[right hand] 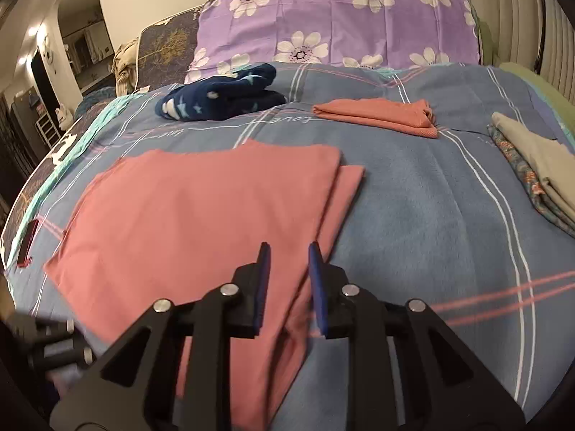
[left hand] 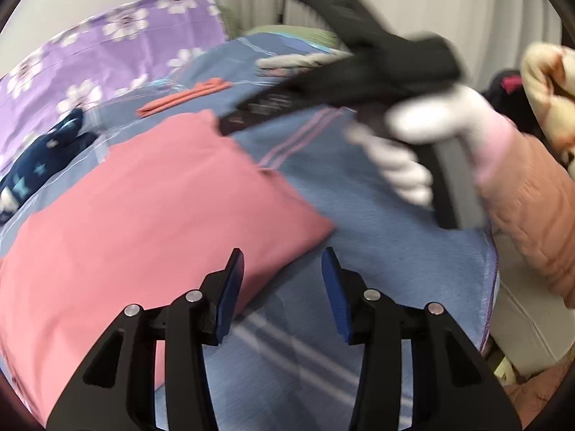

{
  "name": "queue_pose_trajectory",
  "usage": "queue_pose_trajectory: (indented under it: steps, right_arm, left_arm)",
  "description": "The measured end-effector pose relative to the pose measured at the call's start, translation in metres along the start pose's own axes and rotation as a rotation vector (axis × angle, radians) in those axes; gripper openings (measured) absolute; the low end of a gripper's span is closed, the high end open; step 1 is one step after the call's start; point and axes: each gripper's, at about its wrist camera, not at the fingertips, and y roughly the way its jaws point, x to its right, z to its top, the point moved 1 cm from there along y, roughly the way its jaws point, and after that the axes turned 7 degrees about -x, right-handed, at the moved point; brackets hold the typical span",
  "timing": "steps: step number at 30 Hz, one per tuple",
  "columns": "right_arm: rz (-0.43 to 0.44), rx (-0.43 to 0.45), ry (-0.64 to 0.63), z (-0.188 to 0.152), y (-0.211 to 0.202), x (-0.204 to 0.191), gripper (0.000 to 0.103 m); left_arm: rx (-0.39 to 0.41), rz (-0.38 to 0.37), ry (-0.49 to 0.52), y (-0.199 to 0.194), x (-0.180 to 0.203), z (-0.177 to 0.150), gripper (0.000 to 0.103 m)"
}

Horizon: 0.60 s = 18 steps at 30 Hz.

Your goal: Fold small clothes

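A pink garment (left hand: 143, 208) (right hand: 201, 215) lies folded flat on the blue plaid blanket (right hand: 431, 215), one layer edge showing along its right side. In the left wrist view my left gripper (left hand: 282, 262) hangs open over the garment's near right corner, with nothing between its blue pads. My right gripper (right hand: 289, 251) stands open with a narrow gap, above the garment's right edge and holding nothing. The left wrist view also shows the right tool, blurred (left hand: 359, 72), held by a white-gloved hand (left hand: 413, 133).
A folded orange garment (right hand: 381, 113) and a crumpled navy star-patterned garment (right hand: 222, 97) lie farther back. A stack of folded grey and floral cloth (right hand: 532, 165) sits at the right edge. A purple flowered pillow (right hand: 334, 18) backs the bed. A small red item (right hand: 27, 244) lies at the left edge.
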Motion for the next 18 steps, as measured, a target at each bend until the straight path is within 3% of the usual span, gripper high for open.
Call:
queue_pose_trajectory:
  steps: [9, 18]
  right_arm:
    - [-0.036, 0.037, -0.140, -0.020, -0.020, -0.077, 0.037]
    - [0.019, 0.025, -0.307, -0.022, -0.001, -0.175, 0.042]
  left_arm:
    - [0.064, 0.086, -0.126, -0.040, -0.067, -0.036, 0.052]
    - [0.089, 0.187, -0.326, -0.087, -0.143, -0.093, 0.052]
